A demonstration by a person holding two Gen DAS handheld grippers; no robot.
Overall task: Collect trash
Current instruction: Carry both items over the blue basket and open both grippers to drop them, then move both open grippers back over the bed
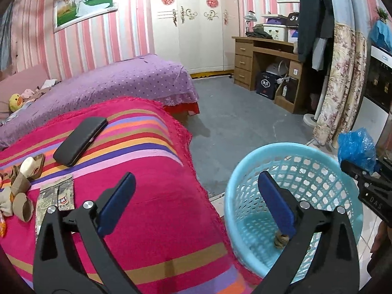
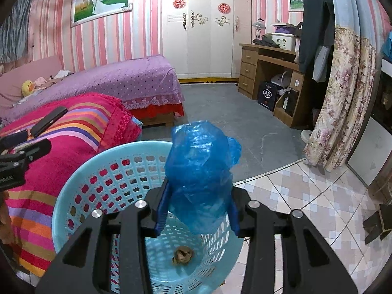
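1. We see our left gripper (image 1: 196,202) with its blue-padded fingers (image 1: 117,203) spread wide and nothing between them; one finger hangs over the striped red, pink and orange bedspread (image 1: 152,196), the other over the light blue perforated plastic basket (image 1: 245,196).
2. Our right gripper (image 2: 197,210) hangs above that same basket (image 2: 80,171), and its fingers (image 2: 163,210) sit on either side of a crumpled translucent blue plastic bag (image 2: 201,166). The bag fills the gap and stands up above the fingertips; whether the pads press on it we cannot tell.
3. At the bottom of the basket lies a small crumpled brown paper wad (image 2: 182,257), also seen in the left wrist view just beside the finger that hangs over the basket.
4. On the bedspread, left of our left gripper, lie a flat printed snack wrapper (image 1: 55,196), several torn brown cardboard tubes (image 1: 23,191) and a black rectangular case (image 1: 80,140).
5. The basket stands on the floor, right against the side of the striped bed.
6. Beyond lie a purple dotted bedspread (image 1: 117,78), a white wardrobe (image 1: 196,24) and a wooden desk (image 1: 259,56).
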